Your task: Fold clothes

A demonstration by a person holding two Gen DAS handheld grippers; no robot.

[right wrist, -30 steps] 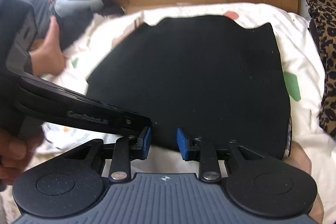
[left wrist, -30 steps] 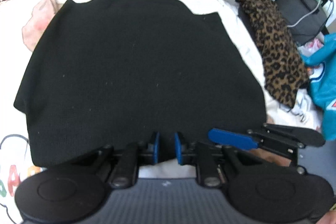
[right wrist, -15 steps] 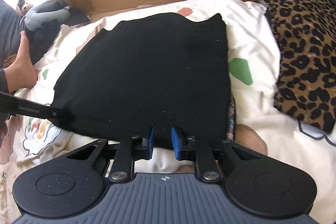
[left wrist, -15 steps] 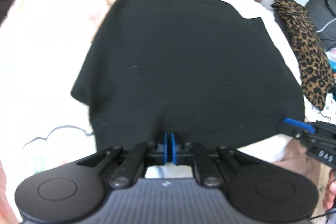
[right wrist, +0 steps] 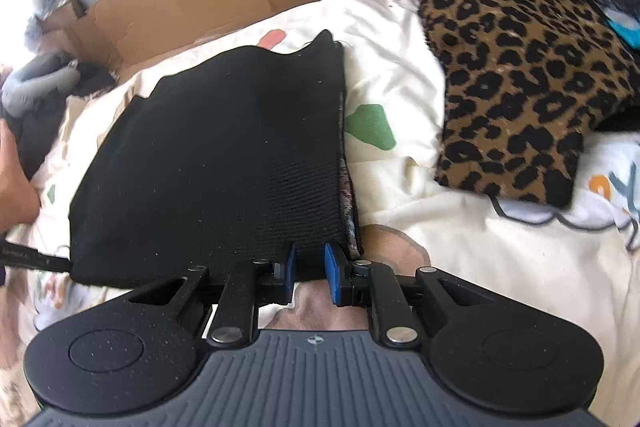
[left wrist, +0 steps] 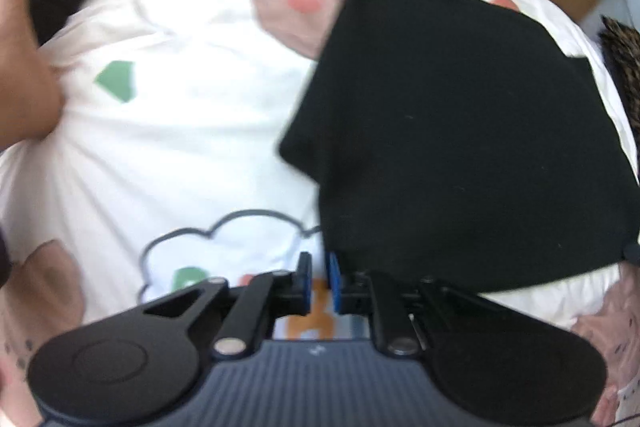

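The black knit garment (right wrist: 224, 163) lay flat on the printed sheet (left wrist: 168, 155), looking soft and limp, best pinched at its near-edge corners, where both the left gripper (left wrist: 319, 281) and right gripper (right wrist: 307, 273) stood slightly parted, holding nothing.

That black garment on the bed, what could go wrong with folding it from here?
The left gripper sits at the near left corner of the black garment with its jaws slightly apart, so it might miss the cloth and pinch the printed bedsheet instead. The right gripper is also open at the hem, beside a patterned layer peeking out; it might catch only one layer.
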